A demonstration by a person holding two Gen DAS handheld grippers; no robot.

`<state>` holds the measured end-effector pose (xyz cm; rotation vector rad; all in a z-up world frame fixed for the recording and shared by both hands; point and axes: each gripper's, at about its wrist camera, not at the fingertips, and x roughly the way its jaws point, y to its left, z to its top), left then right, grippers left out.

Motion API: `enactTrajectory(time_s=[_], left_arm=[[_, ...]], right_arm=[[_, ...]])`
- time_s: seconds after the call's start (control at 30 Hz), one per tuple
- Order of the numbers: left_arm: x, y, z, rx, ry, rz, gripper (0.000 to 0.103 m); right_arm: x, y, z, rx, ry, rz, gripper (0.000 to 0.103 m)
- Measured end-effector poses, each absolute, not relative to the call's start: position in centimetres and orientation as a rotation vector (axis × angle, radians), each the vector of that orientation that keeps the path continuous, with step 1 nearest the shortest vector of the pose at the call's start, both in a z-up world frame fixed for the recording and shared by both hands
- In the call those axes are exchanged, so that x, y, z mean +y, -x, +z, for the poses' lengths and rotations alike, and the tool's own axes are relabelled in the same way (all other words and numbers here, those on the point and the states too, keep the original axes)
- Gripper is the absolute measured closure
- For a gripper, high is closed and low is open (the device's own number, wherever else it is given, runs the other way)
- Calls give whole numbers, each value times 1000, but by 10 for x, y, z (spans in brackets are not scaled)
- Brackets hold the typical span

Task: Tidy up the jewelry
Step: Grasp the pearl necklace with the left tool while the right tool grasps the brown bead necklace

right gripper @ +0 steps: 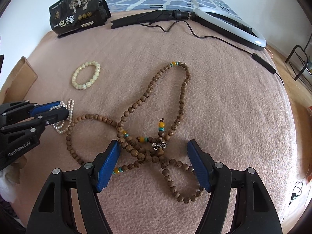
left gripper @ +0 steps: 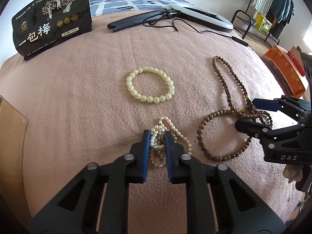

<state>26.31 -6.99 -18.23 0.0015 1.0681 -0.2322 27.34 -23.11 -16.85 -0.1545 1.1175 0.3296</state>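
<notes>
The pearl strand (left gripper: 161, 136) lies bunched on the pink blanket (left gripper: 78, 97) and is pinched in the closed left gripper (left gripper: 157, 136). It is light, floppy and slippery, so a thick clump is best squeezed (one bead would roll out). It may be tangled with clear beads, though that is hard to see. Beside it, the long wooden bead string (right gripper: 148, 152) is crossed in loops between the wide-open jaws of the right gripper (right gripper: 154, 148), not touched. Farther off, a pale green bracelet (left gripper: 150, 87) is laid alone.

Three pieces of jewelry — one pale green bead bracelet (left gripper: 149, 86), one pearl strand (left gripper: 164, 134), one long wooden bead necklace (right gripper: 156, 120) — plus two grippers, one black pouch (left gripper: 51, 17), one ring light (left gripper: 202, 16).
</notes>
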Motion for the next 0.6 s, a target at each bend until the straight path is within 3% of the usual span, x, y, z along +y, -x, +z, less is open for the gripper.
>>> enactTrajectory(time_s=[0.17, 0.23, 0.33, 0.4, 0.5, 0.6], left_arm=[[-69, -262, -181, 1068, 10, -243, 95], [-69, -261, -180, 1069, 15, -246, 95], [-68, -261, -180, 1069, 25, -248, 96], [-67, -262, -179, 1070, 34, -252, 97], [-66, -261, -175, 1059, 40, -250, 98], [-63, -259, -170, 1049, 51, -249, 98]], right_arm=[[-229, -271, -170, 1114, 177, 324, 32], [-227, -270, -170, 1112, 189, 330, 39], [-224, -268, -168, 1108, 199, 351, 63], [-224, -268, -167, 1108, 193, 361, 88], [-225, -267, -165, 1105, 187, 358, 97], [-225, -265, -161, 1090, 195, 344, 97]])
